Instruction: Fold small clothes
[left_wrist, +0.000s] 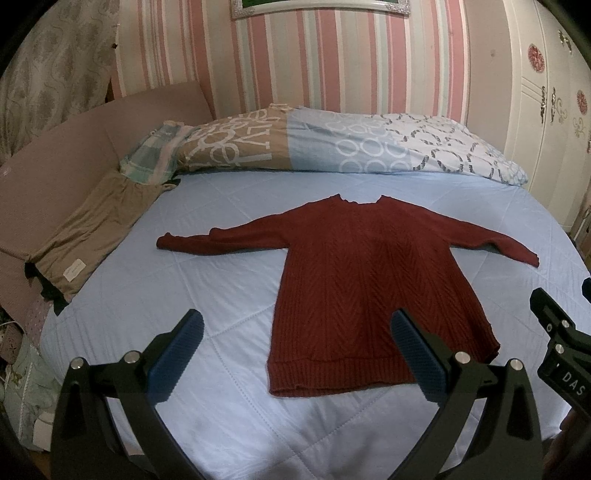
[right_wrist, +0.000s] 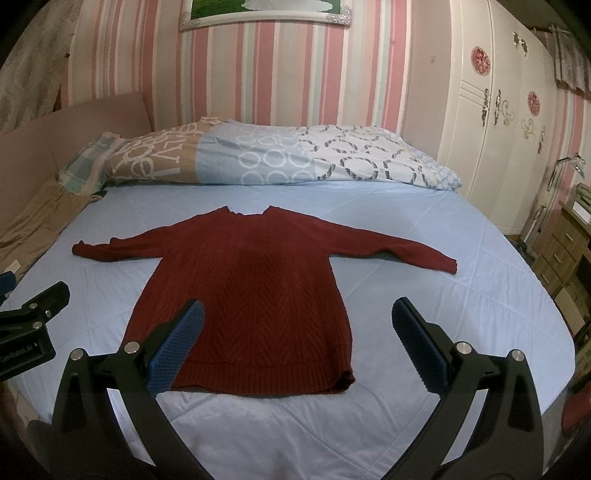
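A dark red knitted sweater (left_wrist: 354, 280) (right_wrist: 255, 284) lies flat on the light blue bed cover (left_wrist: 207, 258), sleeves spread to both sides, neck toward the pillows, hem nearest me. My left gripper (left_wrist: 297, 328) hovers open above the hem's left part, its blue pads wide apart with nothing between them. My right gripper (right_wrist: 297, 317) hovers open over the hem's right part, also holding nothing. Each gripper shows at the edge of the other's view: the right gripper's body (left_wrist: 561, 347) and the left gripper's body (right_wrist: 29, 325).
A patterned duvet (left_wrist: 332, 144) is bunched along the head of the bed. A tan garment (left_wrist: 92, 229) lies on the left edge beside a brown headboard panel (left_wrist: 55, 166). A white wardrobe (right_wrist: 495, 122) and wooden drawers (right_wrist: 561, 254) stand to the right.
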